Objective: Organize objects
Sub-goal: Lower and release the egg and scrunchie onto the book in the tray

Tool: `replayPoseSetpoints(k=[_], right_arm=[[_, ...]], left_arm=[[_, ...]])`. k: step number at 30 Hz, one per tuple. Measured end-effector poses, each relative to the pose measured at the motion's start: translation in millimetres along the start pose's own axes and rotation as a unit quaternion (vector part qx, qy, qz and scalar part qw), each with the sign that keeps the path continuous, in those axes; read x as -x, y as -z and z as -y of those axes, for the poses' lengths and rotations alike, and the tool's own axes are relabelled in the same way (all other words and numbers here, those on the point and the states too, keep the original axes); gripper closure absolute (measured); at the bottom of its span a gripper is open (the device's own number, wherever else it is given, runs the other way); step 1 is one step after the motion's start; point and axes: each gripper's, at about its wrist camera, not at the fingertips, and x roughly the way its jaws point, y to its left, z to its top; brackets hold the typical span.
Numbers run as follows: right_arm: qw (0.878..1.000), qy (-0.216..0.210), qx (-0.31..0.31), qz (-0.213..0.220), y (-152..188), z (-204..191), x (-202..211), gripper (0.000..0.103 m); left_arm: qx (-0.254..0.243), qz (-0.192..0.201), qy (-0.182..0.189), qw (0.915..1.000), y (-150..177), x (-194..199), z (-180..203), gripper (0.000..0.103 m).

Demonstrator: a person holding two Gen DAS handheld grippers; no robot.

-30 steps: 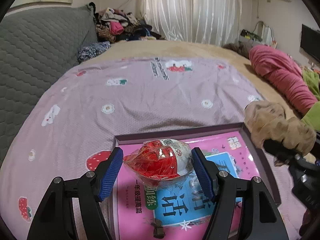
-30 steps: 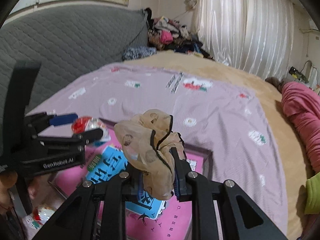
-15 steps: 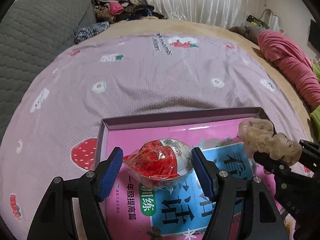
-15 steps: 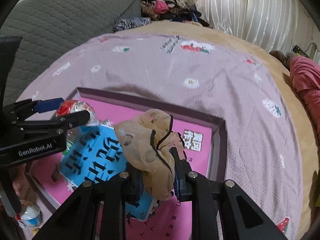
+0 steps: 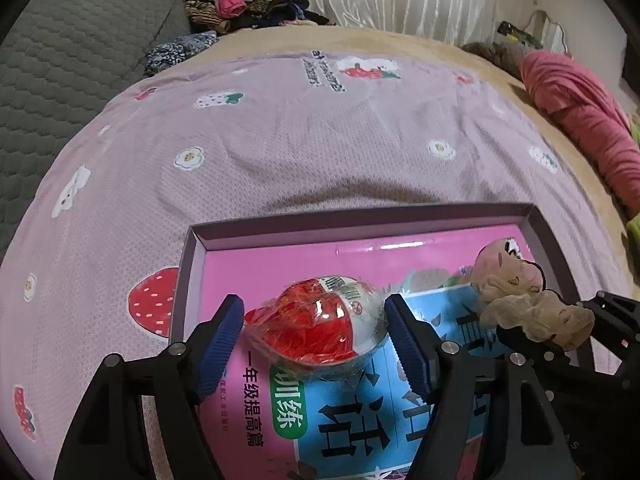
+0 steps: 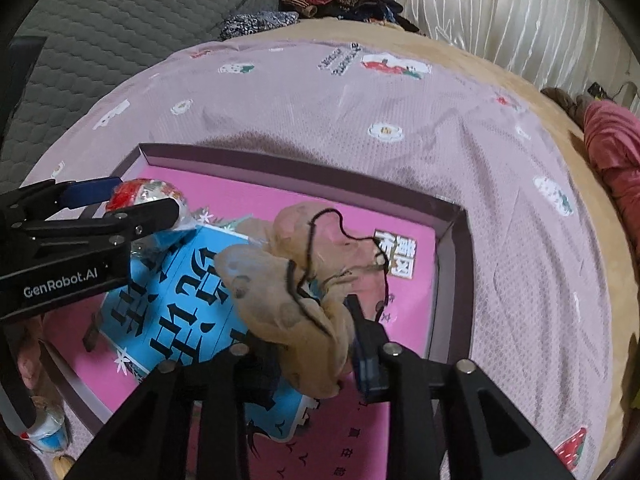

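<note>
My left gripper [image 5: 314,332] is shut on a red and white wrapped egg-shaped snack [image 5: 316,330] and holds it over a pink and blue workbook [image 5: 360,408] lying in a shallow purple box [image 5: 360,216]. My right gripper [image 6: 304,344] is shut on a beige scrunchie [image 6: 288,292], low over the workbook near the box's right side. The scrunchie also shows in the left wrist view [image 5: 528,304]. The left gripper with the snack [image 6: 148,196] shows at the left of the right wrist view.
The box sits on a lilac strawberry-print sheet [image 5: 300,140] on a bed. A grey quilted headboard [image 5: 60,60] is at the left, a clothes pile [image 5: 240,0] at the back, a pink garment [image 5: 580,112] at the right. A small bottle [image 6: 48,436] lies beside the box.
Both grippers have come down and forward over the box. The scrunchie now hangs lower, close to the workbook. The snack stays gripped.
</note>
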Motion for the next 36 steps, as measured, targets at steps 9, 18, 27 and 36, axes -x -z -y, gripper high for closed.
replayPoseSetpoints(k=[9, 18, 27, 36], right_arm=[[1.000, 0.003, 0.004, -0.006, 2.8, -1.5, 1.2, 0.045], [1.000, 0.012, 0.014, 0.019, 2.9, -6.0, 21.2, 0.030], [0.999, 0.016, 0.010, 0.047, 5.6, -4.9, 43.7, 0.019], [0.995, 0.005, 0.003, 0.095, 10.4, -5.0, 85.2, 0.014]], left_arm=[[-0.002, -0.020, -0.009, 0.9997, 8.1, -10.0, 3.1, 0.023], [-0.001, -0.012, -0.004, 0.9999, 4.2, 8.1, 0.9, 0.011], [0.018, -0.002, 0.014, 0.9997, 3.3, 29.6, -7.2, 0.009], [0.030, 0.030, 0.017, 0.9989, 13.0, 65.9, -14.9, 0.009]])
